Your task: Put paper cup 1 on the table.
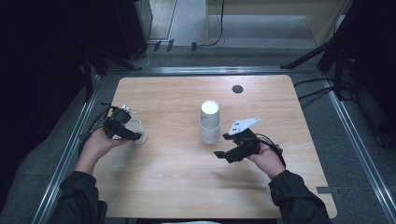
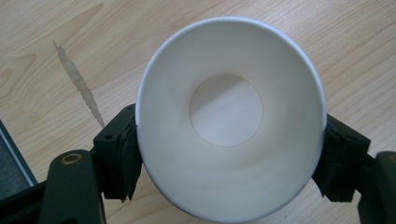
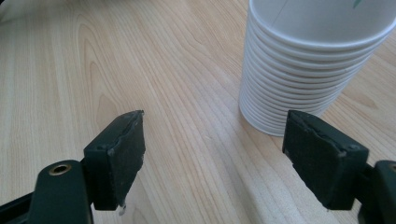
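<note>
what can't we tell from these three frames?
- Left gripper view: whether the pads press the single paper cup or just flank it; the cup's rim covers the contact.
- Same view: whether that cup rests on the table; its own body hides the underside.
- Right gripper view: top of the upside-down cup stack, cut off by the upper edge.
- High view: the green mark on the stack, too small.
</note>
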Available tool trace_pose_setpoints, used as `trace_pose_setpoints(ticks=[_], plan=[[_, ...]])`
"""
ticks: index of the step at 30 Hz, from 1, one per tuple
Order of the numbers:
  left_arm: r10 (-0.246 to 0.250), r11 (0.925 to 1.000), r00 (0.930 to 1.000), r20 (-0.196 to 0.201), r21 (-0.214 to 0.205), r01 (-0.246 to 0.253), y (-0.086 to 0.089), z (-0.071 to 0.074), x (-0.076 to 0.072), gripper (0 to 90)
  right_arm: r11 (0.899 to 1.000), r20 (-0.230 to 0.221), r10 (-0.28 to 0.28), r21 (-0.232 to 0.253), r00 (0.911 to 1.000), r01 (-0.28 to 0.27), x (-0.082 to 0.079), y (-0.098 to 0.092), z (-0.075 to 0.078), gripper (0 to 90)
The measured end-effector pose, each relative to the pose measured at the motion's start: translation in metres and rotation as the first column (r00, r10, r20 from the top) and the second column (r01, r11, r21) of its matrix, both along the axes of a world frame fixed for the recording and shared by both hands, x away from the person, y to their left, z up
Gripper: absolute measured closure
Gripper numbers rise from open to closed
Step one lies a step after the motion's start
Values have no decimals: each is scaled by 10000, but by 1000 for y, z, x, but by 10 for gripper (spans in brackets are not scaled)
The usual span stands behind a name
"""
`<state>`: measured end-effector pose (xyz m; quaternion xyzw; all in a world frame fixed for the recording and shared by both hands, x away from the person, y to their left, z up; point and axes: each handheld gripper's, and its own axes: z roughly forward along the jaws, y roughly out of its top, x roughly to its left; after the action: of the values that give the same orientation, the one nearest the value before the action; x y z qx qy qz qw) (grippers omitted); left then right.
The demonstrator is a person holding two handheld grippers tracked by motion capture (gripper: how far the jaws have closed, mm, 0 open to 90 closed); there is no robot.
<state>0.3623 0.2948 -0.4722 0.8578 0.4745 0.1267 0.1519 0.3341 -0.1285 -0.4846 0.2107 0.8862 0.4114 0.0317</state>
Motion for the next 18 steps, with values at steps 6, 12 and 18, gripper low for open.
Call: trace_pose_setpoints(ticks=[6, 12, 18], plan=[[20, 10000, 10000, -60, -95, -21, -1, -1, 1, 221, 10000, 63, 25, 12, 10000, -25, 0, 0, 0, 214], [23, 9999, 10000, -80, -162, -24, -1, -2, 3, 205, 10000, 98, 58, 70, 9999, -59, -1, 0, 1, 214], [46, 9999, 9999, -158, -122, -48, -3, -4, 3, 142, 9999, 186, 70, 78, 9998, -71, -1, 0, 1, 214]])
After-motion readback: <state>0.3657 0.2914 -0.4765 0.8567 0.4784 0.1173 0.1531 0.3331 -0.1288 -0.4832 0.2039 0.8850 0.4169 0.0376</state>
